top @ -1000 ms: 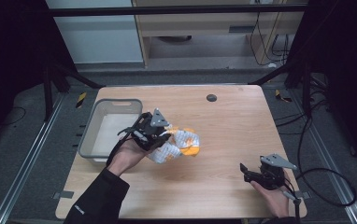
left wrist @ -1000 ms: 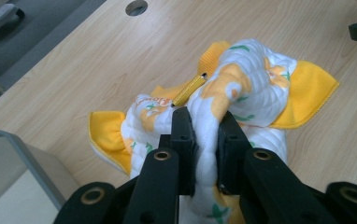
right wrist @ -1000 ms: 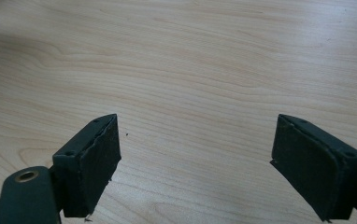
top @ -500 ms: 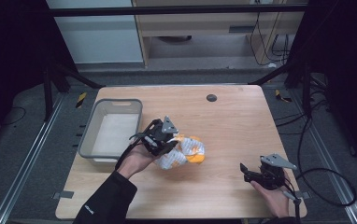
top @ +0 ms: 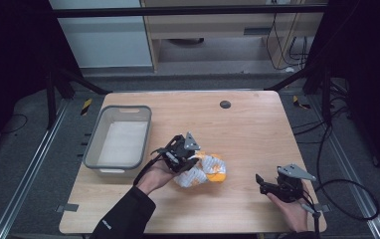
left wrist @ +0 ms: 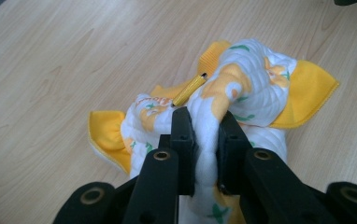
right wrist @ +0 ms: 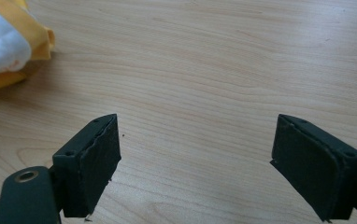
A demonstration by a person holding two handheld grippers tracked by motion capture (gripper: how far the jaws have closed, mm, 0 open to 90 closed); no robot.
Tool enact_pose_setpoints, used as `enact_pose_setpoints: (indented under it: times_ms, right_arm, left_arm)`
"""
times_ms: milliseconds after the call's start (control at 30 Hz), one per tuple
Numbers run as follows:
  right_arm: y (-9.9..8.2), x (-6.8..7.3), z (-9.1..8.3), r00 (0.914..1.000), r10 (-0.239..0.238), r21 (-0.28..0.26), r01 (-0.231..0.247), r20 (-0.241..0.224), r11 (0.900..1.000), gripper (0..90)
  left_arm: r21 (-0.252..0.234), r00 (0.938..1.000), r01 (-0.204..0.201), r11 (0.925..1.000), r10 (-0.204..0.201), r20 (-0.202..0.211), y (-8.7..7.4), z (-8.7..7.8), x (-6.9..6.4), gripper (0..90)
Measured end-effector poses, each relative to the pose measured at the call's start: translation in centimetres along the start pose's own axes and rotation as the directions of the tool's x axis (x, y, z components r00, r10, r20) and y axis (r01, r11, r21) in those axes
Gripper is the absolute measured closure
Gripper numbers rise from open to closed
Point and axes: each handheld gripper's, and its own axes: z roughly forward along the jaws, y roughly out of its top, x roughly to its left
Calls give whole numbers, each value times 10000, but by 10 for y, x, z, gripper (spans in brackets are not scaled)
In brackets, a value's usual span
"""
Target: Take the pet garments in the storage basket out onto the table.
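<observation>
- Table [top: 247,124]: the pale wooden top that carries everything before you; your forearms come in over its near edge.
- Bin [top: 94,149]: a grey plastic tub at the table's left edge, about midway between the far and near corners, standing upright with a white sheet flat on its floor.
- Cloth [top: 205,169]: a crumpled quilted piece, white with an orange and green print and a yellow backing. It lies on the table a little nearer the near edge than the far one, just right of the bin and apart from it. In the left gripper view the cloth [left wrist: 256,88] is bunched high, with yellow corners spread flat on the wood to either side.
- Left tongs [top: 180,155]: in your left hand, at the cloth's left side. In the left gripper view the left tongs [left wrist: 207,140] are pinched tight on a raised white fold of the cloth, the fabric squeezed between the two black pads.
- Right tongs [top: 270,185]: in your right hand near the table's near right corner, well apart from the cloth. In the right gripper view the right tongs [right wrist: 195,163] stand wide apart with bare wood between the pads, holding nothing.
- Dark disc [top: 225,104]: a small round mark near the table's far edge, right of centre.
</observation>
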Motion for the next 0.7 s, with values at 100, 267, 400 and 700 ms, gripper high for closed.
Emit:
enact_pose_setpoints:
  times_ms: [100,267,400,700]
  right_arm:
    - [0,0,0,10000,-9,0,9,-1,10000,154]
    - [0,0,0,10000,23,-10,-23,10,10000,154]
    - [0,-1,0,10000,38,2,-38,18,10000,154]
    - [0,-1,0,10000,1,21,-1,6,10000,154]
  left_arm:
    - [32,9999,-53,10000,52,111,-1,6,-3,798]
    - [33,9995,-128,9999,126,304,-3,13,-7,795]
    - [82,9986,-248,9997,244,465,-4,18,-10,787]
    - [407,9958,-421,9983,386,831,-7,31,-14,749]
